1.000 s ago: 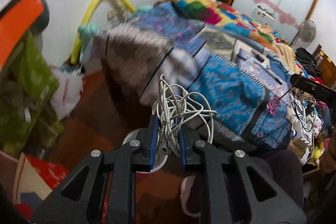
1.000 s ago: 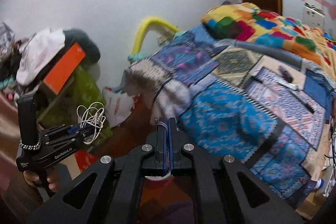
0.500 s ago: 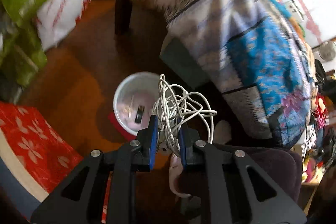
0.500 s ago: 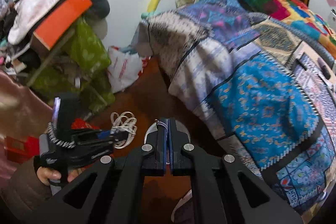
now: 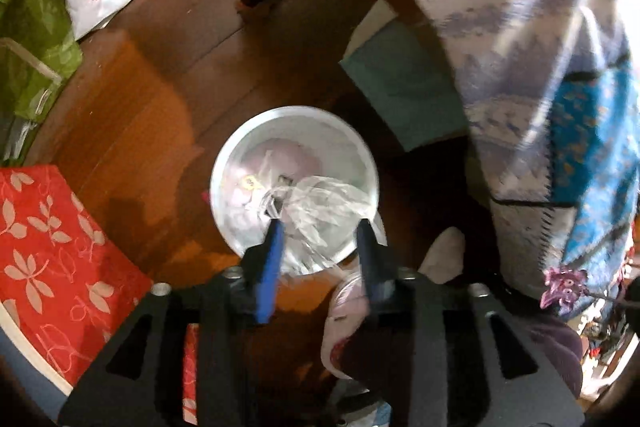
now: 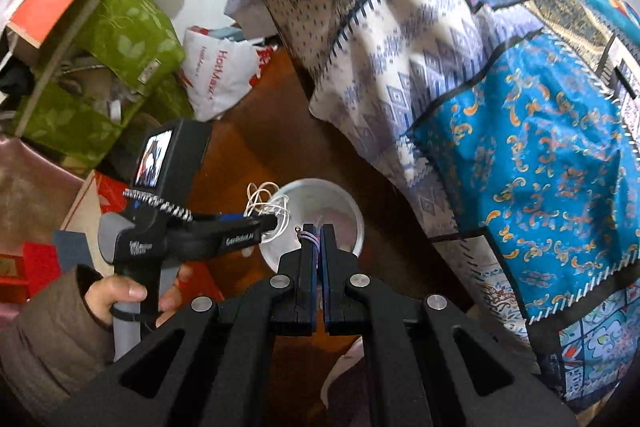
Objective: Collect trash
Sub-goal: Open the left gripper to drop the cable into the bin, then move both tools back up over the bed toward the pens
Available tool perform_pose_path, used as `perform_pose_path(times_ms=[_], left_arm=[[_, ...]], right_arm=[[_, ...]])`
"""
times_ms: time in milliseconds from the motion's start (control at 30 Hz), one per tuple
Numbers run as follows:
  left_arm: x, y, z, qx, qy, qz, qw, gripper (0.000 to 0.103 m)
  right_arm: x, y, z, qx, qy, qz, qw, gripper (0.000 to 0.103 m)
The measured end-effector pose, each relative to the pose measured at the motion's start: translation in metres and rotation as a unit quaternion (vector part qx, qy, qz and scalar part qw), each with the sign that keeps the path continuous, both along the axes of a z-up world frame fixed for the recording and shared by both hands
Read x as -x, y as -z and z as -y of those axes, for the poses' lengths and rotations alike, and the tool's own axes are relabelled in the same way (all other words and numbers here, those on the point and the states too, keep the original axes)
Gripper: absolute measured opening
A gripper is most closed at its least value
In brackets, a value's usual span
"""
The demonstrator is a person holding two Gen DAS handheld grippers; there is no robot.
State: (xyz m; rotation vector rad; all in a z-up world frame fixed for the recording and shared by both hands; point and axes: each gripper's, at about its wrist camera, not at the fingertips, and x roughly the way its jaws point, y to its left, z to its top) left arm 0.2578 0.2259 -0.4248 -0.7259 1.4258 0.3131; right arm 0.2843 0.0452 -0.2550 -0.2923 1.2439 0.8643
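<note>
Dangling between the half-parted, just-opening left hand-held gripper (image 5: 318, 229), blurred white cable (image 5: 320, 211) above bin (image 5: 236, 163)

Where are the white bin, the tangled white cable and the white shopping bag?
white bin (image 5: 240, 163): left wrist view, rim.
tangled white cable (image 6: 262, 197): right wrist view, upper loops.
white shopping bag (image 6: 216, 75): right wrist view, printed front.

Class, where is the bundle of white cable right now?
In both wrist views the white cable hangs over the white bin on the wooden floor, between the just-opening fingers of the left claw, beside the quilt-draped bed.
</note>
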Motion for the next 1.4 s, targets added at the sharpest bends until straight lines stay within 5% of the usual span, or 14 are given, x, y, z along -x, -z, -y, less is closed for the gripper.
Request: perform_pose_path(times_ms=[200,600,733,833,1133,1400], left_arm=[[0.007,0.001,-0.006,-0.014,0.001,-0.012,0.9998,0.049],[0.077,-0.063,-0.025,-0.065,-0.033,0.036,0.9967,0.048],[0.082,-0.076,-0.022,-0.083,-0.033,0.046,0.9949,0.048],[0.078,-0.088,-0.017,-0.1,-0.021,0.055,0.9932,0.048],[0.062,-0.122,0.009,-0.137,0.02,0.089,0.9863,0.048],[0.065,-0.173,0.038,-0.164,0.037,0.14,0.9757,0.048]], right_arm=[[-0.008,0.017,-0.013,0.015,-0.005,-0.025,1.0,0.002],[-0.016,0.063,-0.055,0.07,-0.011,-0.064,0.995,0.003],[-0.024,0.082,-0.068,0.078,-0.006,-0.118,0.99,0.021],[-0.021,0.076,-0.069,0.078,-0.013,-0.101,0.992,0.037],[-0.018,0.04,-0.044,0.048,-0.019,-0.071,0.996,0.037],[-0.003,-0.024,-0.002,-0.01,-0.011,-0.016,1.0,0.037]])
